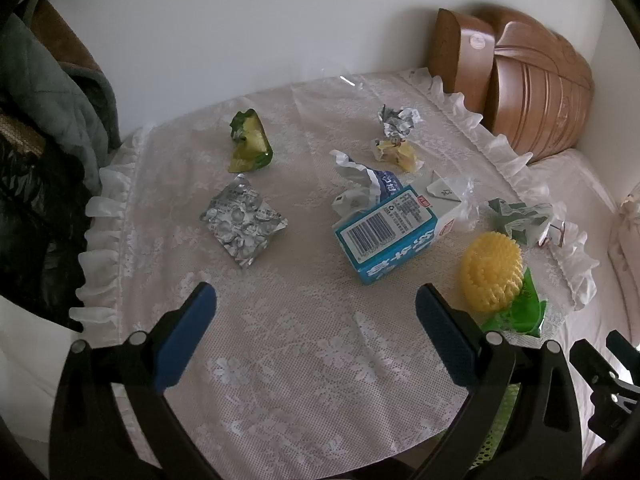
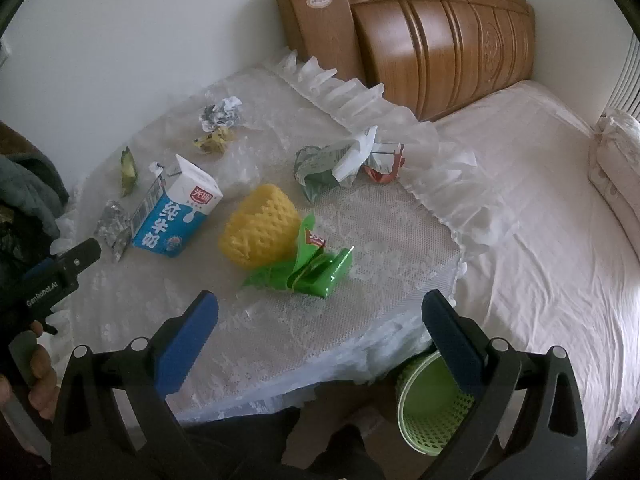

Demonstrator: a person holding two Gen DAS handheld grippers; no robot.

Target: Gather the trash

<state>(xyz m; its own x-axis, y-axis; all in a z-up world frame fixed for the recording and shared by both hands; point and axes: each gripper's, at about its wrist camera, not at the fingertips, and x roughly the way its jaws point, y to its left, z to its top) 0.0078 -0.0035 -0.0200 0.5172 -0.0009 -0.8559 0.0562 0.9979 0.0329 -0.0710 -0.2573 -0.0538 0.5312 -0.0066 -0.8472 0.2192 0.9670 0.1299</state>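
Observation:
Trash lies scattered on a lace-covered table (image 1: 304, 344). A blue and white milk carton (image 1: 388, 232) lies near the middle, a silver foil pack (image 1: 242, 222) to its left, a green-yellow wrapper (image 1: 250, 144) behind. A yellow foam net (image 2: 260, 226) rests on a green snack bag (image 2: 308, 270). Crumpled paper (image 2: 222, 114) and a crushed green-white carton (image 2: 344, 160) lie farther back. My left gripper (image 1: 316, 300) hovers open over the near table. My right gripper (image 2: 320, 308) hangs open just in front of the green bag. A green mesh bin (image 2: 430, 404) stands below the table edge.
A wooden headboard (image 2: 432, 36) rises behind the table, with a bed (image 2: 540, 208) in pale sheets on the right. Dark clothing (image 1: 48, 92) is piled at the left. A hand (image 2: 42, 384) holds the other gripper at the left edge of the right wrist view.

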